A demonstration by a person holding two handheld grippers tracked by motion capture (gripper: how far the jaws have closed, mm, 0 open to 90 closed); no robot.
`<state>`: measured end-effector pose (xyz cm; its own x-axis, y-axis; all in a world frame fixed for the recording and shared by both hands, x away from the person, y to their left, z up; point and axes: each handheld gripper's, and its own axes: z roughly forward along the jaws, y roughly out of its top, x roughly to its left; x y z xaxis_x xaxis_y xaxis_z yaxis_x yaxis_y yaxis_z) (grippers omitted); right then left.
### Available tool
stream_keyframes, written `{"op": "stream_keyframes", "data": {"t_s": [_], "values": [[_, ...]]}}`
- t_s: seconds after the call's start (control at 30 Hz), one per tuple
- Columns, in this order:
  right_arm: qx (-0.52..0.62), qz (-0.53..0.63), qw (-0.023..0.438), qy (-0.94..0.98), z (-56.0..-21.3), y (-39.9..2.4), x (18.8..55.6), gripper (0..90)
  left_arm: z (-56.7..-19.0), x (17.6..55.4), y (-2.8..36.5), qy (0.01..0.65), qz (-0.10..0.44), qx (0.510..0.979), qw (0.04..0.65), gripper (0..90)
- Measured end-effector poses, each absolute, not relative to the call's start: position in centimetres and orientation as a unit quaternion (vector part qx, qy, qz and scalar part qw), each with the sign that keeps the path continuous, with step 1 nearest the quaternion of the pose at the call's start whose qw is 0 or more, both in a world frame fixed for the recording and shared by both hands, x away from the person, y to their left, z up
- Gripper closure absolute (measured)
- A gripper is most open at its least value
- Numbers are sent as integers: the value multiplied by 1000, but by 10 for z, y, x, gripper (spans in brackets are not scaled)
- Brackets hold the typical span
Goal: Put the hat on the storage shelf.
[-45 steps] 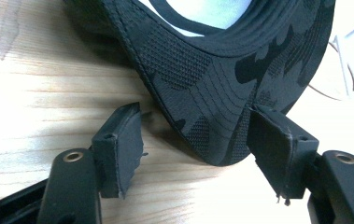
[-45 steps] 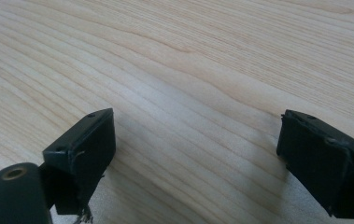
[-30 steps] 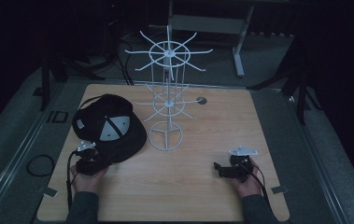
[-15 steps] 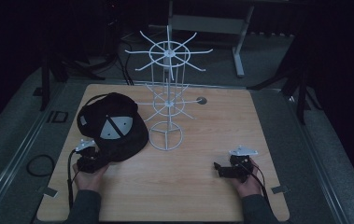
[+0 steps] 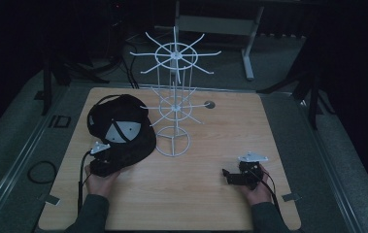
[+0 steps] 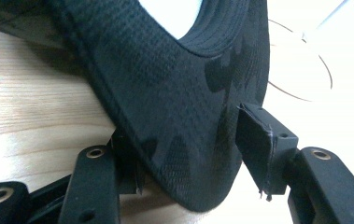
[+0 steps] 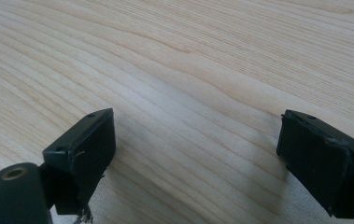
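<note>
No brand or wording can be read anywhere you look; the black cap [image 5: 121, 128] shows a pale triangular patch inside its crown in the high view, too small to tell whether it carries print; a dark mark on the grey floor left of the table [image 5: 230, 204] looks like lettering, but it is too dim to read.

The cap lies upside down on the near left part of the table, just left of the white wire rack [image 5: 173, 104], whose round base it almost meets; your left gripper [image 5: 105, 162] sits at the cap's near edge, and in the left gripper view the brim [image 6: 184, 126] runs between the two jaws; the jaws have just been widening, and the right-hand pad stands a little clear of the fabric, so you are not clamping the brim; the left-hand pad is tucked behind the brim and whether it touches cannot be told.

Your right gripper [image 5: 242, 175] rests on the near right of the table, well apart from the cap; its jaws stand wide with bare wood between them.

The rack's top fades into the dark background; your forearms are cut off at the near edge.
</note>
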<state>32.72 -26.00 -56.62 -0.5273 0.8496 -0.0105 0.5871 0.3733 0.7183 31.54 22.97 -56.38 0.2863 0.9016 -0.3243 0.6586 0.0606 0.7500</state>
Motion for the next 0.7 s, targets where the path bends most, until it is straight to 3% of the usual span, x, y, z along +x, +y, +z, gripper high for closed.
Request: {"op": "stream_keyframes", "data": {"t_s": [0.27, 0.57, 0.7], "values": [[446, 338, 194, 806, -566, -260, 327, 115, -566, 323, 222, 572, 125, 685, 434, 480], [445, 339, 194, 806, -566, -260, 327, 115, -557, 324, 222, 575, 100, 669, 460, 711], [445, 339, 194, 806, -566, -260, 328, 115, -549, 321, 220, 572, 95, 668, 467, 763]]}}
